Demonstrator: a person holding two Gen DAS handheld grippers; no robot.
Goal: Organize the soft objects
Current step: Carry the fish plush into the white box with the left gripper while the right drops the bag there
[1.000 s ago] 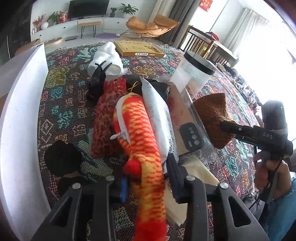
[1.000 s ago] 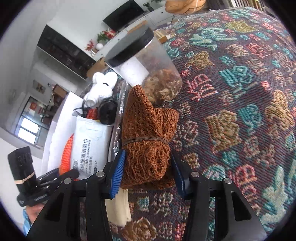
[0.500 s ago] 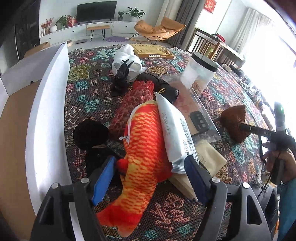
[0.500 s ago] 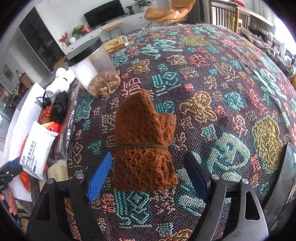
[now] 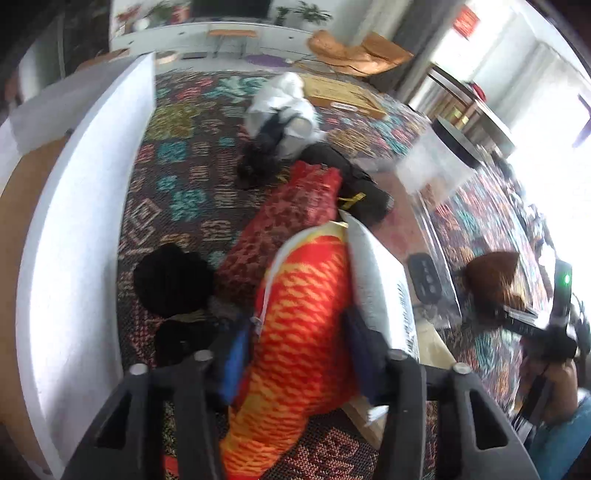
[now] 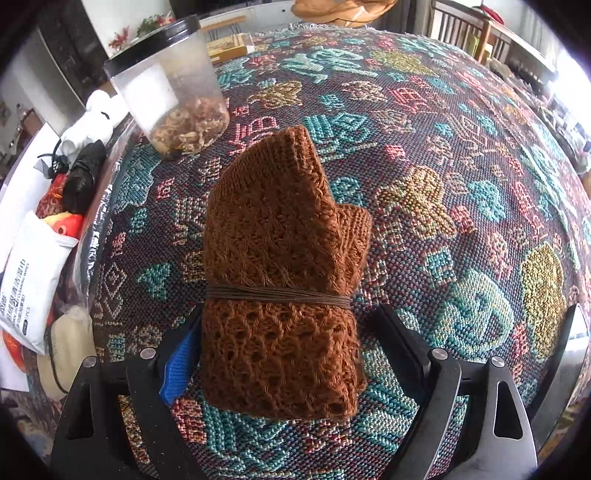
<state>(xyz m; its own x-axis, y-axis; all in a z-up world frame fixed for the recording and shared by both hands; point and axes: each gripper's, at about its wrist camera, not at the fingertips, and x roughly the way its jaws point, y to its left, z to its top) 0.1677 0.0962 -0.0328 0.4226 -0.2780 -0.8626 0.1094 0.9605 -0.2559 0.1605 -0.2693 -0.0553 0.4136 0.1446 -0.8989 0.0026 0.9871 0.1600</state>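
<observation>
The orange plush fish (image 5: 303, 332) was gripped across its body by the left gripper (image 5: 295, 354), its long axis toward 12 o'clock. The brown knit bundle (image 6: 280, 280) lay on the woven cloth (image 6: 443, 147) between the right gripper's (image 6: 291, 350) parted, released jaws.

A home living room. Along the far wall runs a low white media cabinet (image 5: 236, 31) with a dark television (image 5: 225, 4) above it and potted plants (image 5: 303, 11) on top. An orange lounge chair (image 5: 354, 51) stands beyond the far edge of the table, and wooden dining chairs (image 6: 465, 26) sit by its far right corner near bright curtained windows (image 5: 528, 40). A colourful woven cloth (image 6: 424, 155) covers the table.
</observation>
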